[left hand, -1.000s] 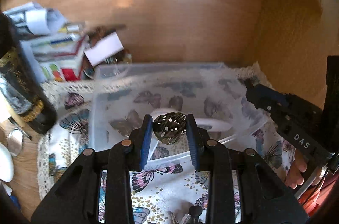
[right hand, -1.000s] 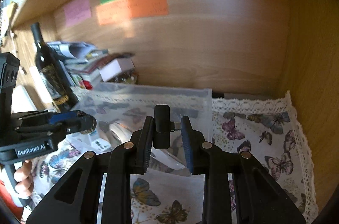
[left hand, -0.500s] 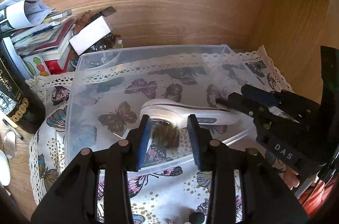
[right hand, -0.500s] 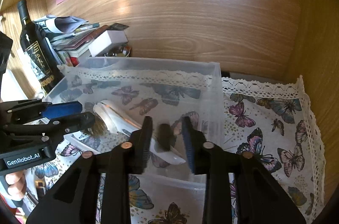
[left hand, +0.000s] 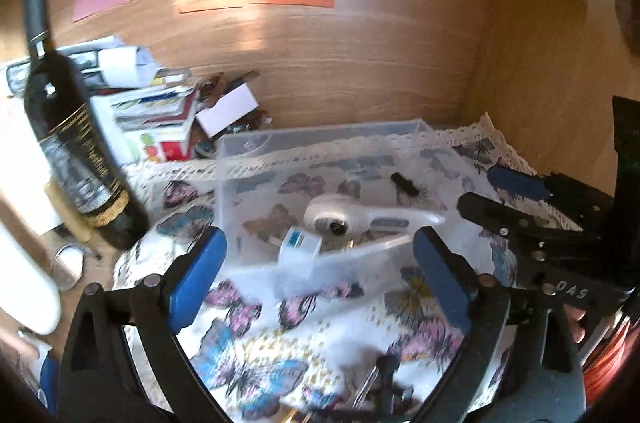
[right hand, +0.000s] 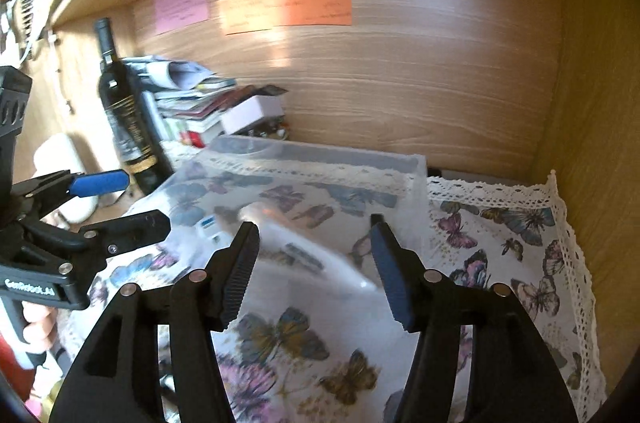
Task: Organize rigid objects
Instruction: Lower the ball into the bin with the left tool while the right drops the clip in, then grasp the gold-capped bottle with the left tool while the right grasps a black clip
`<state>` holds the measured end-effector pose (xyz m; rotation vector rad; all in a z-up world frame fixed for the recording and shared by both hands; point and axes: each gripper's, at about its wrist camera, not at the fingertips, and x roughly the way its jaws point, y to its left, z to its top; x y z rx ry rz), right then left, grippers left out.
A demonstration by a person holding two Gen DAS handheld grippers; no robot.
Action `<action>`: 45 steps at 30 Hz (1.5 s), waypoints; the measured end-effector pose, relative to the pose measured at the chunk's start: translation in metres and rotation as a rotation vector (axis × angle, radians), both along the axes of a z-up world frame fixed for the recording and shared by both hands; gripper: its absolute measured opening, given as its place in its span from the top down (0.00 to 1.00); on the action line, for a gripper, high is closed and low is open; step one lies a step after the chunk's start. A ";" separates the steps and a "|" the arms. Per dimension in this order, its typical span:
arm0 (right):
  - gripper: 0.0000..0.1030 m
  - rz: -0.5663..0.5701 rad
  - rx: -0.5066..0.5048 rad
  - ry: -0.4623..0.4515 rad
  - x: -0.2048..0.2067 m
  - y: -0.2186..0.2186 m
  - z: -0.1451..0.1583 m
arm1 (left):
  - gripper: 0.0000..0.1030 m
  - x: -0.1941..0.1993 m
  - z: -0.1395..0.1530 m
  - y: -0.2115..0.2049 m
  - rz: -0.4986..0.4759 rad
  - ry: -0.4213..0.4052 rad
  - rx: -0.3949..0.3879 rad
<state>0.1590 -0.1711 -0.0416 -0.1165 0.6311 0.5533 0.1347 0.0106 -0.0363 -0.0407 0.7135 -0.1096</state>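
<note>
A clear plastic box (left hand: 320,139) (right hand: 320,159) stands on a butterfly cloth. In it lie a white handled device (left hand: 360,217), a small black adapter (left hand: 405,183) and a small white and blue item (left hand: 298,243). My left gripper (left hand: 320,275) is open and empty, in front of the box's near wall. My right gripper (right hand: 314,263) is open and empty, above the box's near right part. It also shows in the left wrist view (left hand: 504,191), at the box's right side. The left gripper shows in the right wrist view (right hand: 120,203), at the box's left.
A dark wine bottle (left hand: 76,143) (right hand: 124,115) stands left of the box. A stack of books and papers (left hand: 152,111) and a white carton (left hand: 226,109) lie behind it. Wooden walls close the back and right. Small metal items (left hand: 380,383) lie near the front.
Both grippers have opened and drawn back and up from the box. The perforated metal piece and the black adapter have left their jaws; the adapter now lies in the box.
</note>
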 end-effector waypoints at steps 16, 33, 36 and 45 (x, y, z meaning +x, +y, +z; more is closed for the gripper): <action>0.43 0.110 -0.052 0.173 -0.058 0.026 -0.062 | 0.07 -0.076 -0.059 0.047 0.104 0.119 0.046; 0.69 0.156 -0.094 0.220 -0.065 0.040 -0.077 | 0.06 -0.130 -0.076 0.048 0.138 0.141 -0.025; 0.72 0.109 -0.127 0.179 -0.066 0.038 -0.074 | 0.06 -0.134 -0.079 0.037 0.113 0.144 -0.020; 0.72 0.038 -0.050 0.188 -0.063 0.007 -0.061 | 0.06 -0.120 -0.096 -0.002 0.009 0.192 -0.019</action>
